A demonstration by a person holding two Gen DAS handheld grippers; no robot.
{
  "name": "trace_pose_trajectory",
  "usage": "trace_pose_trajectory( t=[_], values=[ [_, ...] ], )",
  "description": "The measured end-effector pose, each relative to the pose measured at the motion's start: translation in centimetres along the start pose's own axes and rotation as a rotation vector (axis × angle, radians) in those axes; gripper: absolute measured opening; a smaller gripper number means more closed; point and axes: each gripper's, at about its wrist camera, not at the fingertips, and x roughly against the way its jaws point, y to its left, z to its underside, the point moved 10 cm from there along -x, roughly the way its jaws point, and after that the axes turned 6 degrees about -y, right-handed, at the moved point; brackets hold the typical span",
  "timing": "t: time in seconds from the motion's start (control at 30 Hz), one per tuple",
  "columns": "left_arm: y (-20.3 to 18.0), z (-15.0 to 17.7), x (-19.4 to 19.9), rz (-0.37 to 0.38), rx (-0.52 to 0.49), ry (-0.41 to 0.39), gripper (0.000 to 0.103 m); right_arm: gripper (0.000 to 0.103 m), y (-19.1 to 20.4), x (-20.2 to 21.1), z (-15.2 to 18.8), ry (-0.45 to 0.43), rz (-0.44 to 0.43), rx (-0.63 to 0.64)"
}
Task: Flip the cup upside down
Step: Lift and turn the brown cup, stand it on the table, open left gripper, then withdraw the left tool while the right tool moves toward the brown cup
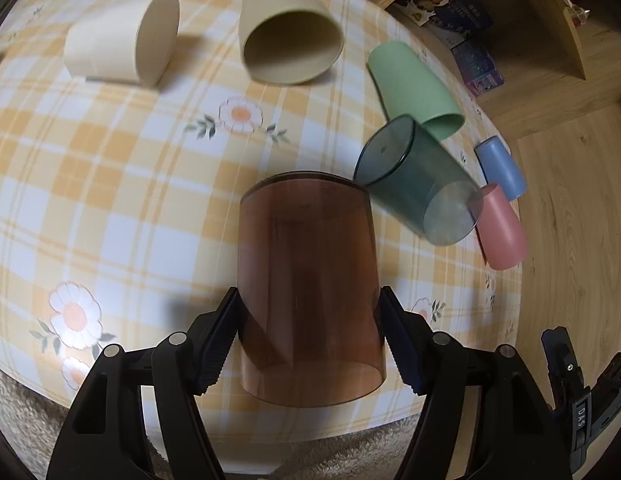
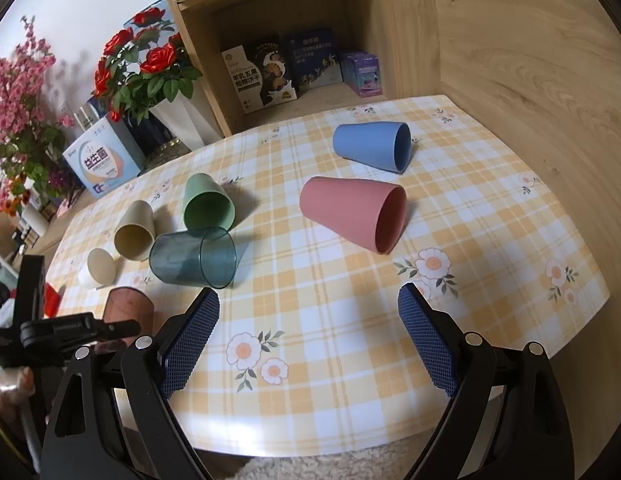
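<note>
Your left hand-held gripper (image 1: pixel 308 336) pinches the brown translucent tumbler (image 1: pixel 306 280) mid-wall (light, rigid, slick plastic, I'd judge), so squeeze gently; your right hand-held gripper (image 2: pixel 308 344) gapes empty.

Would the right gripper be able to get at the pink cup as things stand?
Probably yes: the right gripper is open and empty, and only bare tablecloth lies between it and the pink cup lying ahead.

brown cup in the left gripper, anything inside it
Nothing shows inside the brown cup: the checked tablecloth reads through its tinted wall. The left gripper clamps its sides, and the pads cover those strips.
</note>
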Motion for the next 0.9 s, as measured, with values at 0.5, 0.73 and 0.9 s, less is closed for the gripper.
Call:
trace_pose_trajectory(
  t=[0.5,0.73,0.9],
  values=[
    [0.6,-1.9,4.7,0.015,-0.101,-0.125,0.075,0.088,3.6,0.2,-0.2,0.026,-0.005,0.075],
    [2.5,-4.2,9.3,-0.050,-0.203,-0.277,0.081,0.088,6.3,0.2,-0.3,0.038,-0.028,0.124],
    [4.2,-5.6,12.7,-0.124,-0.283,-0.389,0.088,0.088,8.4,-0.1,0.2,0.068,-0.055,0.152]
  ],
)
